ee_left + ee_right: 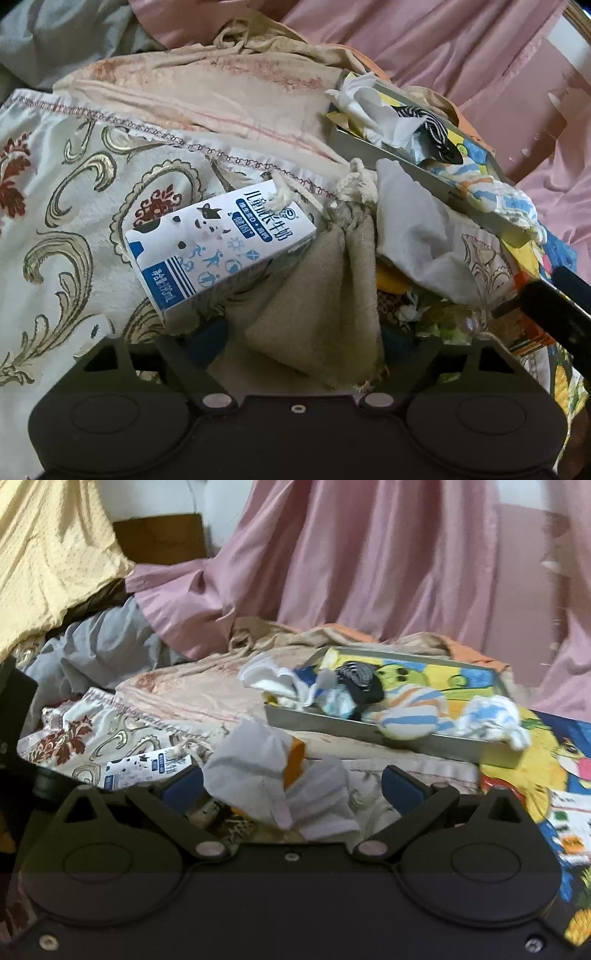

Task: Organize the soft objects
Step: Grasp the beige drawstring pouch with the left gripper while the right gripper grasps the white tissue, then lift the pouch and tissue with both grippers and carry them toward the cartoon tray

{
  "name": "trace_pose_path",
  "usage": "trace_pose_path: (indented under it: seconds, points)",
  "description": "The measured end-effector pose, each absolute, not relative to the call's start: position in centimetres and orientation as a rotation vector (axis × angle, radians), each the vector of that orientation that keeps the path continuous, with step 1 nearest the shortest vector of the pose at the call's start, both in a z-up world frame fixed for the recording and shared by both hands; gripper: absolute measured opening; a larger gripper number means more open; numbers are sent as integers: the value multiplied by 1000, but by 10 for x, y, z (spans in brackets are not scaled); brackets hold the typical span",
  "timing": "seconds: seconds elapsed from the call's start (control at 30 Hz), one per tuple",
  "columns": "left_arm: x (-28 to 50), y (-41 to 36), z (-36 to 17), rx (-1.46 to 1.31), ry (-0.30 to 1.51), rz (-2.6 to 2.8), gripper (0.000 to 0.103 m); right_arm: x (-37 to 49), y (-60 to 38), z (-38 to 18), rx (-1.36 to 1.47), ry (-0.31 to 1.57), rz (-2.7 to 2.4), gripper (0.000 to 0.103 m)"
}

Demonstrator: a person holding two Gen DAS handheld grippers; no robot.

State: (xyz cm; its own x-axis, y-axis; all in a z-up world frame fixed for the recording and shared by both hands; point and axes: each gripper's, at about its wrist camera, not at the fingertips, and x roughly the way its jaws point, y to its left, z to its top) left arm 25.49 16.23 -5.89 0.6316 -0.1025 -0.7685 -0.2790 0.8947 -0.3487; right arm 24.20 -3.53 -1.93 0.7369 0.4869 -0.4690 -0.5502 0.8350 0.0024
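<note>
1. The left gripper (301,332) points steeply downward, its blue-padded jaws spread wide apart.
2. The right gripper (293,786) tilts gently downward, jaws also wide, the pads pressing on nothing.

One metal tray (388,734) holds a small heap of rolled socks: at least one black-and-white (360,685), two blue-striped (410,712), the rest too jumbled to count. One milk carton (218,243), one beige drawstring pouch (328,295) and one loose white cloth (258,768) lie on the bed.
</note>
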Motion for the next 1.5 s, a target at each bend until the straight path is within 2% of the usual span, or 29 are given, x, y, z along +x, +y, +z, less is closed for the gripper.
trace_pose_path:
  seconds: [0.1, 0.4, 0.67, 0.87, 0.97, 1.23, 1.37, 1.5]
  points:
    - [253, 166, -59, -490, 880, 99, 75, 255, -18, -23, -162, 515, 604, 82]
    - [252, 169, -58, -478, 871, 109, 56, 272, 15, -39, -258, 640, 644, 59]
    - [253, 170, -59, -477, 874, 108, 44, 283, 52, -47, -405, 664, 650, 58]
    - [253, 171, -60, -489, 867, 112, 37, 292, 73, -52, -431, 639, 643, 48]
    - [254, 170, -59, -486, 864, 97, 31, 296, 78, -52, -437, 638, 645, 38]
    - [254, 170, -59, -483, 863, 88, 28, 303, 86, -60, -479, 646, 653, 8]
    - [254, 170, -59, -484, 864, 86, 25, 294, 88, -61, -513, 602, 648, 1]
    - [254, 168, -55, -475, 858, 77, 21, 279, 83, -58, -520, 500, 607, 0]
